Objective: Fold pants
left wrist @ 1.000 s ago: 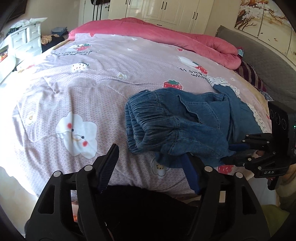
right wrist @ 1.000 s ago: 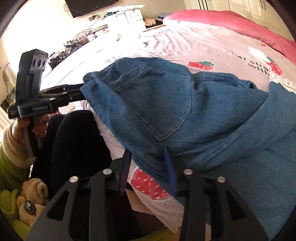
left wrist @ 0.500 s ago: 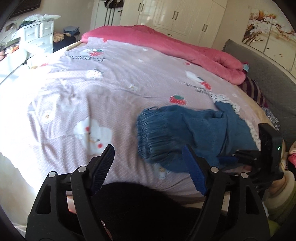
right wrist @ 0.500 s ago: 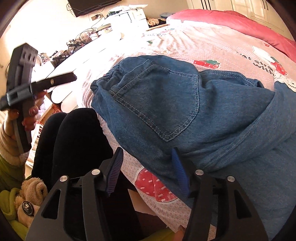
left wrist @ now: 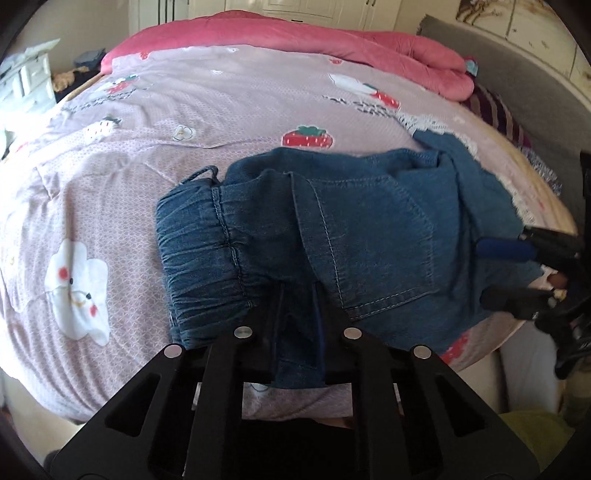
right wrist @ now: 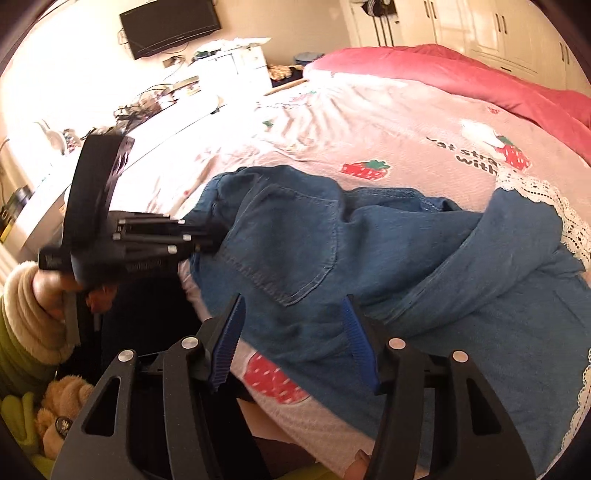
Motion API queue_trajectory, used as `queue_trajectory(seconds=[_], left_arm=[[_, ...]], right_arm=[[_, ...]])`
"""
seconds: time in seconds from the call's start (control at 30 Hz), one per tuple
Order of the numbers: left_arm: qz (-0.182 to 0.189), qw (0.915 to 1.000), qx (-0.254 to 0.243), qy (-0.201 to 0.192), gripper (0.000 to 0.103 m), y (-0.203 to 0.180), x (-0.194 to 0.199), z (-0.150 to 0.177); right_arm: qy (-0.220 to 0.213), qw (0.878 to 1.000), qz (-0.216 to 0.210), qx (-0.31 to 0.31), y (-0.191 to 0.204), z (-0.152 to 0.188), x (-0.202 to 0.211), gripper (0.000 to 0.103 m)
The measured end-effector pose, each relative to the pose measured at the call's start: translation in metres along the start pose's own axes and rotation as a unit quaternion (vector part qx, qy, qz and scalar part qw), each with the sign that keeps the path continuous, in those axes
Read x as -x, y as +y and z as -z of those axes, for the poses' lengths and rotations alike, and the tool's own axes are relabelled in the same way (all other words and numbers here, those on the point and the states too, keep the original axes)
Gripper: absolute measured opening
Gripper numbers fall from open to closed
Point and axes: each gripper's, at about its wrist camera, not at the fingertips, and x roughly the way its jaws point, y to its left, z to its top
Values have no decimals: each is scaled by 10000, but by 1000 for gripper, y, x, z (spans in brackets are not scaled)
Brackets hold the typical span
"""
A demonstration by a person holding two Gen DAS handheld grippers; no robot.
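Observation:
Blue denim pants (left wrist: 332,229) lie bunched near the front edge of the bed, elastic waistband to the left, a back pocket facing up. They also fill the middle of the right wrist view (right wrist: 369,251). My left gripper (left wrist: 297,325) is shut on the near edge of the pants by the waistband; it also shows in the right wrist view (right wrist: 199,240). My right gripper (right wrist: 291,343) is open and empty just above the pants' near edge; it shows at the right in the left wrist view (left wrist: 517,269).
The bed has a lilac strawberry-print cover (left wrist: 184,122) and a pink duvet (left wrist: 332,48) at the far side. A grey headboard (left wrist: 517,74) stands at the right. A desk with clutter and a wall TV (right wrist: 170,26) are left of the bed. A plush toy (right wrist: 62,406) lies below.
My left gripper moved in to the pants and shut on their near edge at the waistband. My right gripper opened wider and stayed by the pants' edge.

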Motion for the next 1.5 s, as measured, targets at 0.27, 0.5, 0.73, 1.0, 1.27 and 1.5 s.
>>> queue_trajectory(seconds=[0.27,0.5,0.73,1.0,1.27,1.5], left_arm=[[118,9999,66,65,9,6,-8,-5],[82,9999,70,58,9,3,-6,-6],[47,9995,260,-199,30,-6,22,-10],[-555,9963,-120,-642,78,-33,54,-13],[-398,9957,45,-834,79,-38,61,-26],[683,9942,-66,-830,80,-76,56,-49]], right_arm=[[431,9982,378,-150,-12,9,-35,51],[139,9988,25,-459,-21,5,-8,52],[-546,9944,395,-819,-60,-4,54,61],[-799,9855,887,-1207,-107,-1,83,72],[-913,9841,998,-1153,-122,-5,92,81],[-837,9839,1227,-991,-144,-29,95,83]])
